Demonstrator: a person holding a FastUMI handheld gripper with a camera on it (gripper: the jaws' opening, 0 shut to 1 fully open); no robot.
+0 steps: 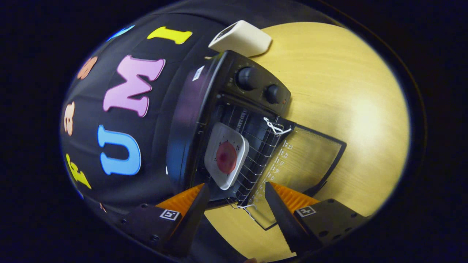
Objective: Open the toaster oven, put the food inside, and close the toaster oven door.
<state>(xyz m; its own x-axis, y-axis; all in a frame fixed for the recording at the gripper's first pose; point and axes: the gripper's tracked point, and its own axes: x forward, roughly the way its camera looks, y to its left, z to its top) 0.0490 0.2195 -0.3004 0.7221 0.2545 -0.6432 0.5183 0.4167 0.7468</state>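
Black toaster oven (pixel 204 120), set on a pale wood desk (pixel 347 91) close against the booth's cloth wall. Two control knobs (pixel 248 78) face outward beside the cavity.

Door (pixel 303 160): glass panel in a dark frame, swung fully down and lying flat toward the desk's open side, wood grain showing through it. A white cord (pixel 275 126) is tied at one hinge corner, another bit of cord at the opposite corner near the claw; likely pull-loops, so a claw can work the door.

Food (pixel 226 157): a round reddish piece on a white square plate (pixel 226 155), resting on the wire rack (pixel 256 146) inside the cavity. The plate sits toward the rack's front, its near corner about level with the opening, judged easy to reach and clear of the door's swing.

White boxy object (pixel 241 38): on the desk beyond the oven, near the far edge; purpose unclear.

Claw (pixel 237 197): fingers spread wide, gripping nothing, hanging just before the oven mouth above the door's near edge.

Status, judged: opening and loading done; door not yet closed.
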